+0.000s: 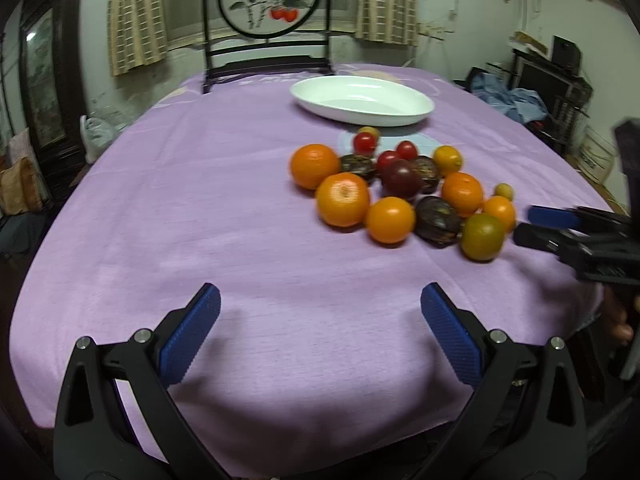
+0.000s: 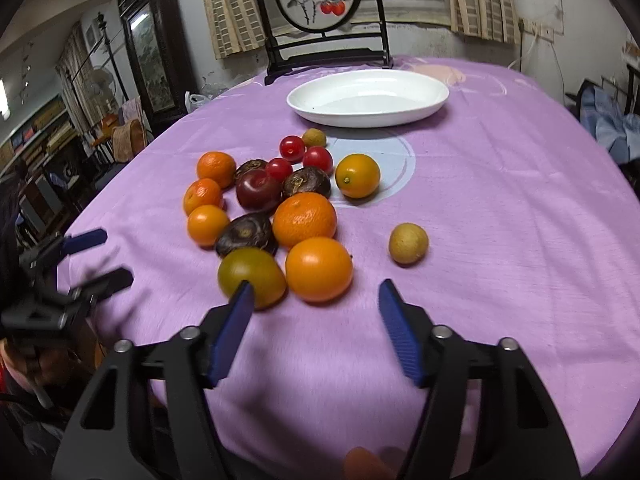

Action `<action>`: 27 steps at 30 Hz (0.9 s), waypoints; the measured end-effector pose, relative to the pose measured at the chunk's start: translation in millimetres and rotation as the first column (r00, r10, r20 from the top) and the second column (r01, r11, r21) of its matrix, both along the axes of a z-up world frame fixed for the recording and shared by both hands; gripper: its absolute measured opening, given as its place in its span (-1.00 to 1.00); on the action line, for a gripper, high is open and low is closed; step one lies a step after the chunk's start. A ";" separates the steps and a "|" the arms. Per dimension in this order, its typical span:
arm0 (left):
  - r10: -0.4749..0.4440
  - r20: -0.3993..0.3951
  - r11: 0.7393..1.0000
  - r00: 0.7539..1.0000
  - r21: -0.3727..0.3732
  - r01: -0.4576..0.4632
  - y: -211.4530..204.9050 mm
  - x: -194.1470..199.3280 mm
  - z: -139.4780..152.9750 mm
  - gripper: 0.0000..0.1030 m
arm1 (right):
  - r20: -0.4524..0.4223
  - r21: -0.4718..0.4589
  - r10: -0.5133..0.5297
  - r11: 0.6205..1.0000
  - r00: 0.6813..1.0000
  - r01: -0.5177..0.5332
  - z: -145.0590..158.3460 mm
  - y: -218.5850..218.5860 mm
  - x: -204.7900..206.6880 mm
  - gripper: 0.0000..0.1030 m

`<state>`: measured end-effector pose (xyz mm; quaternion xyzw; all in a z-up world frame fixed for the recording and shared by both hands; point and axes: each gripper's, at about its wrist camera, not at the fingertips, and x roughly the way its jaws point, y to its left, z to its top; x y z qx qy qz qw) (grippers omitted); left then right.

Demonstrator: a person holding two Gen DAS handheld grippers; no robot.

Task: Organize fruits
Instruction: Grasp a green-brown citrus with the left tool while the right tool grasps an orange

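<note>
The right tool (image 2: 316,296) stood spread over the purple-clothed bench (image 2: 500,240), pinching nothing; an orange (image 2: 319,269) lay just beyond its fingertips at 12 o'clock, a greenish fruit (image 2: 251,276) at 11. The left tool (image 1: 320,304) was spread wide and empty, the fruit pile (image 1: 400,188) at its 1 o'clock. Farthest, a white dish (image 2: 368,98) sat empty at 12.

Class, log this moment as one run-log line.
plate: empty | fruits: heaped on cloth | left gripper: open | right gripper: open, nothing held
</note>
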<state>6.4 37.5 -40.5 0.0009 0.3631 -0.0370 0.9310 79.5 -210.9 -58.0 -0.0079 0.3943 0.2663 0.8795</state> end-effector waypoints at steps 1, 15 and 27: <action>-0.019 0.006 1.000 1.000 -0.007 0.019 -1.4 -0.2 -0.1 0.96 | -0.002 0.013 -0.002 1.000 1.000 0.002 -0.4 0.3 1.7 0.19; -0.196 0.031 0.979 0.980 -0.049 0.198 -33.3 3.8 -0.7 0.96 | -0.107 0.140 0.022 0.990 0.994 -0.006 -6.2 -13.0 23.9 -0.17; -0.312 0.030 0.950 0.950 -0.018 0.313 -86.3 19.6 2.9 0.73 | -0.054 0.180 -0.014 0.983 0.998 0.023 -0.8 -44.9 6.9 -0.21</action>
